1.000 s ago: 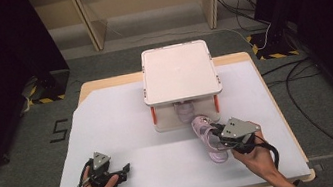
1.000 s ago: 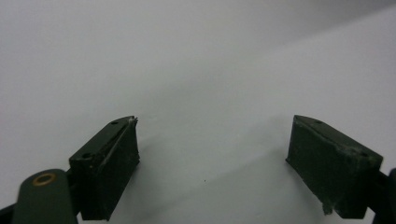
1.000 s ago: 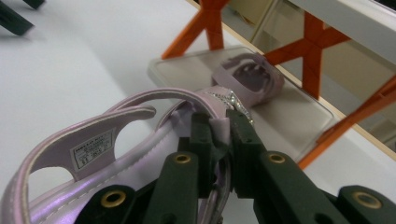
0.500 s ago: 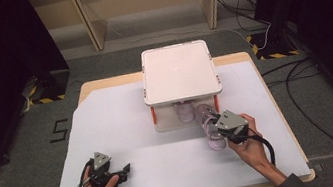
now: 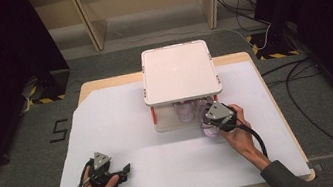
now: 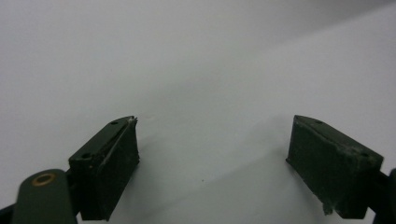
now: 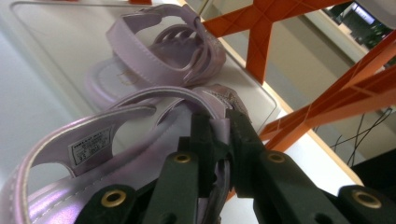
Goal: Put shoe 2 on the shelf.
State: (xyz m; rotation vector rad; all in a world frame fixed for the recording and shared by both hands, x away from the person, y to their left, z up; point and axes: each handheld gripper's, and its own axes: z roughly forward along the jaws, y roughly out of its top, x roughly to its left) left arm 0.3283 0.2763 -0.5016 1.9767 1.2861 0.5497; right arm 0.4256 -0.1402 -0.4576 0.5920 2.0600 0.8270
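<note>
The right hand-held gripper (image 7: pixel 219 135) has its two black jaws pressed onto a strap of a lilac sandal (image 7: pixel 93 186), pinching the thin strap between the pads; in the high view this hand-held gripper (image 5: pixel 212 122) sits at the front right corner of a small shelf unit, with the held sandal (image 5: pixel 209 130) just at the unit's open front, partly under its edge. There are two sandals: the second sandal (image 7: pixel 159 51) lies flat on the unit's clear bottom tray (image 7: pixel 56 32), just beyond the held one and close to it, and through the high view it shows as a pale shape (image 5: pixel 185 112) under the white top (image 5: pixel 178 71). Orange cross-braces (image 7: pixel 261 28) form the unit's side, right beside the held sandal's toe end. The left hand-held gripper (image 6: pixel 212 163) shows its two jaws standing apart in its own view, with nothing between them but the bare white sheet (image 6: pixel 196 70) below; in the high view it (image 5: pixel 116 175) rests near the front left of the surface (image 5: pixel 102 86), well apart from the shelf unit and both sandals. The white sheet (image 5: pixel 109 128) covers most of the surface, and the shelf unit stands toward its far middle.
</note>
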